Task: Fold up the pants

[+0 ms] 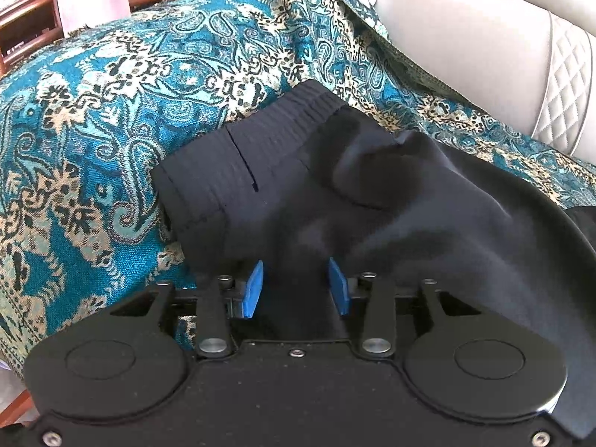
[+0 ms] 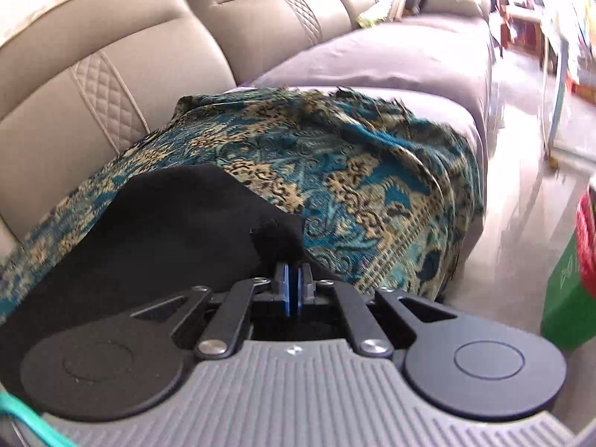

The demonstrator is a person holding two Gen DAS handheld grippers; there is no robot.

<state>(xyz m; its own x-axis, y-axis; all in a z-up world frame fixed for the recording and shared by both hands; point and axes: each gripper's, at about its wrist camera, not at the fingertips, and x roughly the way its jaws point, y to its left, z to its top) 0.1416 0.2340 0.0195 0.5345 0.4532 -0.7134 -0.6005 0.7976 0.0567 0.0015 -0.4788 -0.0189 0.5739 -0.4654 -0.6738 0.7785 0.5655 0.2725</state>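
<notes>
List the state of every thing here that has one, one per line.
left gripper: open, black fabric between its blue pads.
right gripper: shut on the pants' edge.
pants: bunched on the throw, waistband flat, not yet neatly folded.
patterned throw: spread over the sofa seat, wrinkled.
sofa: partly covered by the throw.

A beige leather sofa (image 2: 123,29), its backrest marked with quilted diamond-stitched panels, is seen carrying everything. A teal and cream patterned throw (image 1: 123,119) is spread directly over the sofa's seat and hangs over its front edge. On the throw, black pants (image 1: 335,193) are laid, the ribbed elastic waistband turned toward the throw's middle. Beyond the throw, the seat is covered by a plain greyish sheet (image 2: 391,52), with the sofa's backrest behind it.
</notes>
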